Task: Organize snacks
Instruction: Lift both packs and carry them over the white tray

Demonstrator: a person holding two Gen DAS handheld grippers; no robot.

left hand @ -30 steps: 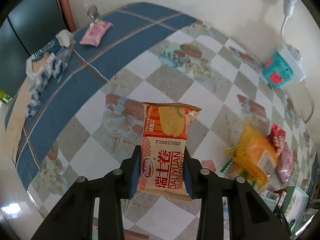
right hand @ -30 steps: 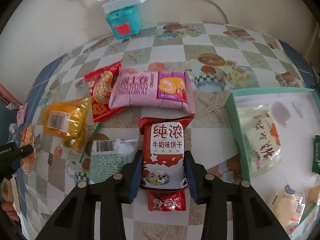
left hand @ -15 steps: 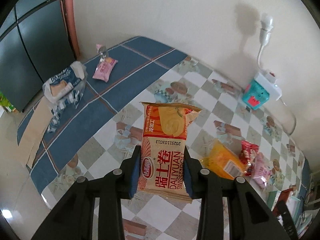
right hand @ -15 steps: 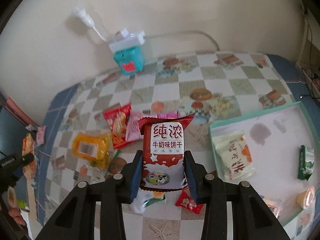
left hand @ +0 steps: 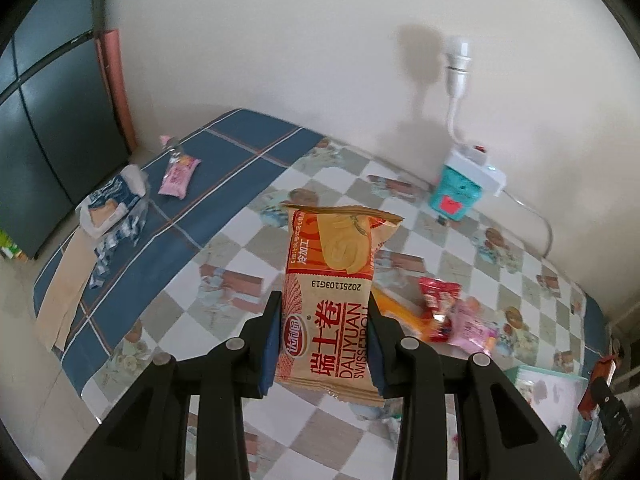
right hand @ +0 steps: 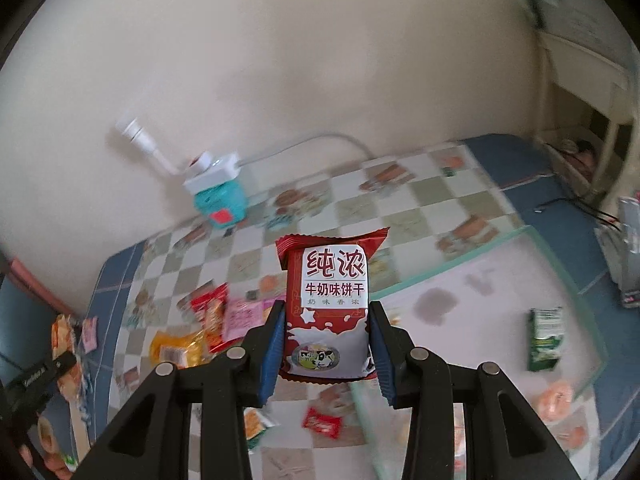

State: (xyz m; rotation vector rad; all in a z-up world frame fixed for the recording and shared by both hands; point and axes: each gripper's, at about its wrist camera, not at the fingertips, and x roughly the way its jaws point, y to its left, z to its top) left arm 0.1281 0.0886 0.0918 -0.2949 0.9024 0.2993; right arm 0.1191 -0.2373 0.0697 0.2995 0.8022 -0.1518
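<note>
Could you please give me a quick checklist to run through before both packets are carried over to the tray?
1. Left gripper shut on orange Swiss roll packet: ok.
2. Right gripper shut on red milk biscuit packet: ok.
3. Both packets lifted off the table: ok.
4. Free space in the tray: ok.
5. Packets seated deep enough in the jaws not to slip: cannot tell.
</note>
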